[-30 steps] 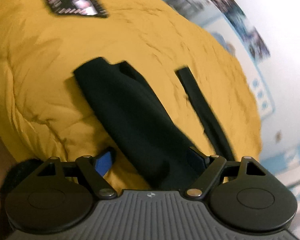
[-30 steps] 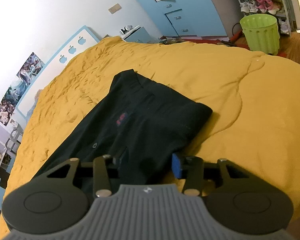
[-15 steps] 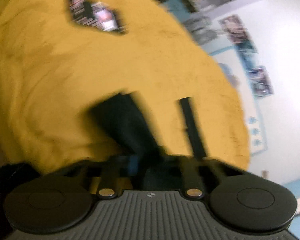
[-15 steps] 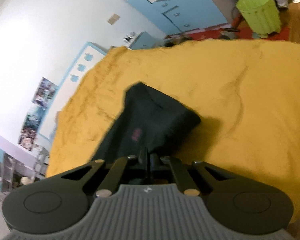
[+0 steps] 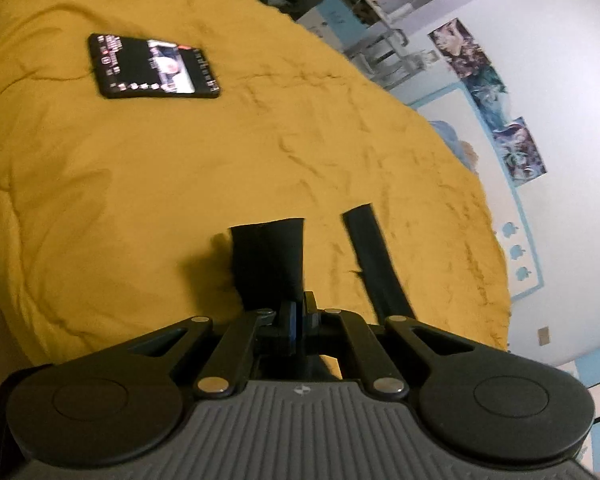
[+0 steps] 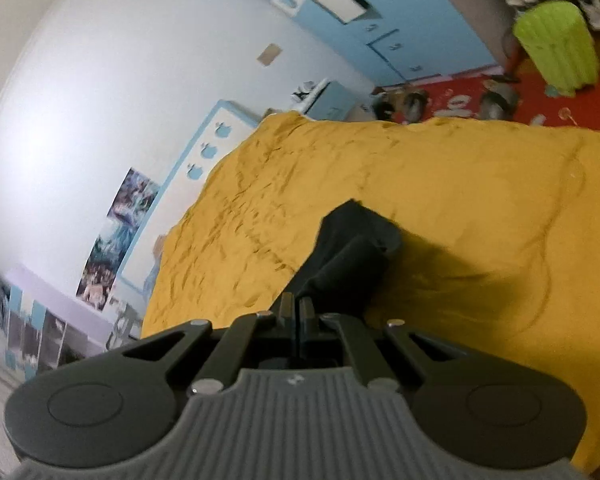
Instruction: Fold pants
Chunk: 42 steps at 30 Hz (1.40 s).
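The black pants (image 5: 268,264) lie on a bed under a yellow quilt (image 5: 140,200), and both ends are gripped; the left gripper (image 5: 296,320) has its jaws pressed together on the dark cloth, which rises from the quilt straight up into them; a second narrow strip of the same black fabric (image 5: 374,264) runs along the quilt just beside it, toward the bed's wall-side edge; the right gripper (image 6: 296,312) likewise has its jaws pinched on the pants (image 6: 348,256), whose bunched fold hangs from them and casts a shadow on the quilt (image 6: 480,200); a phone (image 5: 154,66) with a lit screen rests flat on the quilt, well apart from the pants, toward the far edge of the bed in the left wrist view; past the bed's far edge in the right wrist view stand a green bin (image 6: 556,46) on a red mat (image 6: 540,100)
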Tool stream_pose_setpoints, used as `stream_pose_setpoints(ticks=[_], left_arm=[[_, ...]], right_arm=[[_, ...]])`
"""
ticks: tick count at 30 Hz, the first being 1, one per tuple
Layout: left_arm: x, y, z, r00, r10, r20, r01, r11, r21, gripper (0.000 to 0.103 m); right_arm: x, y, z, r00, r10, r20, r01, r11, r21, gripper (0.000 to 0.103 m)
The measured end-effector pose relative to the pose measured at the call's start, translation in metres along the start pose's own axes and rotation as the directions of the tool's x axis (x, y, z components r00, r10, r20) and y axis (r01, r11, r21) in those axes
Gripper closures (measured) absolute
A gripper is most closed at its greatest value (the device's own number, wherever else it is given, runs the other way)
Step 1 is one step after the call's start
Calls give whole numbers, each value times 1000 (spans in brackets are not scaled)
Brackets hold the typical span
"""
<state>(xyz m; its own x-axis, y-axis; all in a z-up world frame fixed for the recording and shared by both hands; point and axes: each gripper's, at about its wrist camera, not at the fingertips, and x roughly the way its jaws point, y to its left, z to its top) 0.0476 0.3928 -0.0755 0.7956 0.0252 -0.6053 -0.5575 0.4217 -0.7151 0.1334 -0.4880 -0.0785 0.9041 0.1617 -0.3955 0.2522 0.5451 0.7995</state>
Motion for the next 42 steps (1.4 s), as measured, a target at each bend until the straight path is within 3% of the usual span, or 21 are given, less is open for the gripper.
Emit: stream_pose_setpoints(ticks=[3,7,11,13,15,18,21,22,23,27,33,34,35,37,39,42], left_arm=[[-2,0,2,1000,4,-15,-4,1000,3,102],[-4,-17,16,999,-46,-20,46,999,9,102],[1,-41,29,996,-90,-15,90,996,-15,102],[8,-48,34,995,-94,-21,93,995,-30,103],[19,-53,35,997,-70,-25,70,998,-10,103],[32,-54,29,998,-32,-47,32,999,11,103],[37,-51,22,998,-27,-61,27,1000,-8,103],[37,-50,21,998,-25,-61,25,1000,-5,103],[36,-48,21,998,-23,-61,23,1000,-3,103],[31,-46,22,998,-21,-59,21,1000,6,103],[32,-49,22,997,-2,-73,4,999,35,102],[33,-50,23,997,1,-76,2,999,37,102],[34,-50,24,997,6,-79,-3,999,37,102],[34,-49,27,996,11,-90,-10,1000,13,103],[32,-51,32,996,7,-86,-8,1000,-5,102],[36,-62,40,997,10,-82,-10,1000,-4,102]], right_arm=[[0,-3,1,1000,-7,-6,7,1000,7,103],[-3,5,8,999,34,-2,-34,999,25,103],[-8,16,20,993,109,52,-111,993,37,103],[-8,16,24,993,101,63,-103,994,33,103],[1,13,27,998,48,26,-49,999,23,103],[23,7,21,990,-114,-87,112,993,-31,103],[24,-3,12,967,-222,-122,222,975,-8,85],[21,-5,7,962,-248,-113,249,968,-9,65],[17,-5,1,953,-287,-100,286,958,-20,57],[0,-9,-21,928,-362,-87,361,932,-27,57],[16,-31,-51,933,-328,-148,336,941,37,59],[24,-34,-50,940,-311,-140,319,947,39,74],[29,-38,-49,945,-292,-150,303,952,55,103],[34,-36,-44,969,-186,-162,206,972,115,103],[31,-18,-33,987,-95,-127,108,989,103,103],[33,0,-9,995,3,-96,11,989,144,103]])
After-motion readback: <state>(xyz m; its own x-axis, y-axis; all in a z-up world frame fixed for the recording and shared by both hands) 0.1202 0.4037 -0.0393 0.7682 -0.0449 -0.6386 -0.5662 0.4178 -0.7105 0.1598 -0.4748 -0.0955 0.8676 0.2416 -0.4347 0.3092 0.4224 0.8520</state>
